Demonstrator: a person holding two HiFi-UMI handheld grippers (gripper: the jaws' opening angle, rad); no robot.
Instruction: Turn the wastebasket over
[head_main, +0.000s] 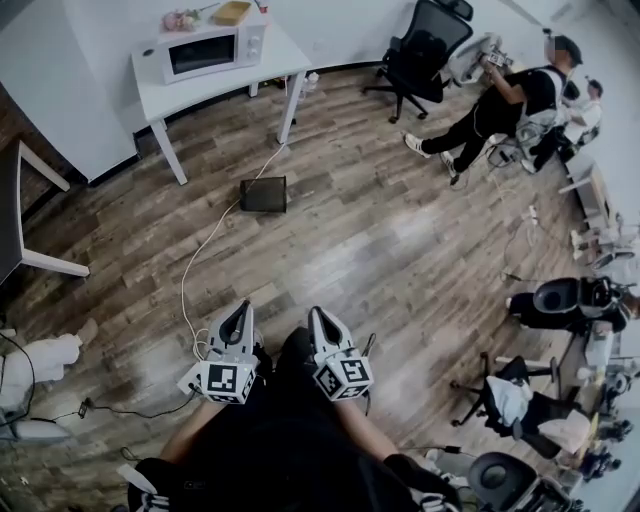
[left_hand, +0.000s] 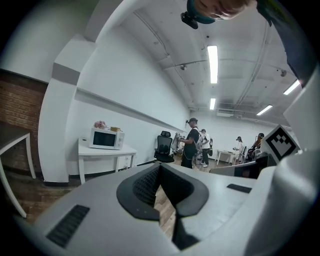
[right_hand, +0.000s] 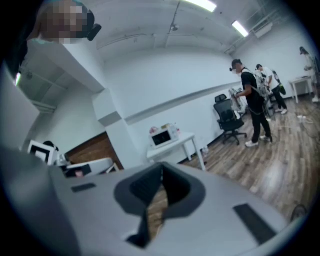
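wastebasket (head_main: 263, 194) small, dark, on floor (head_main: 400, 250) near white tabletop (head_main: 285, 52), well ahead of both grippers. looks light, thin-walled, probably flexes and slides; pinch rim or wall. left gripper (head_main: 238, 312) jaws closed, empty; right gripper (head_main: 322, 320) likewise.
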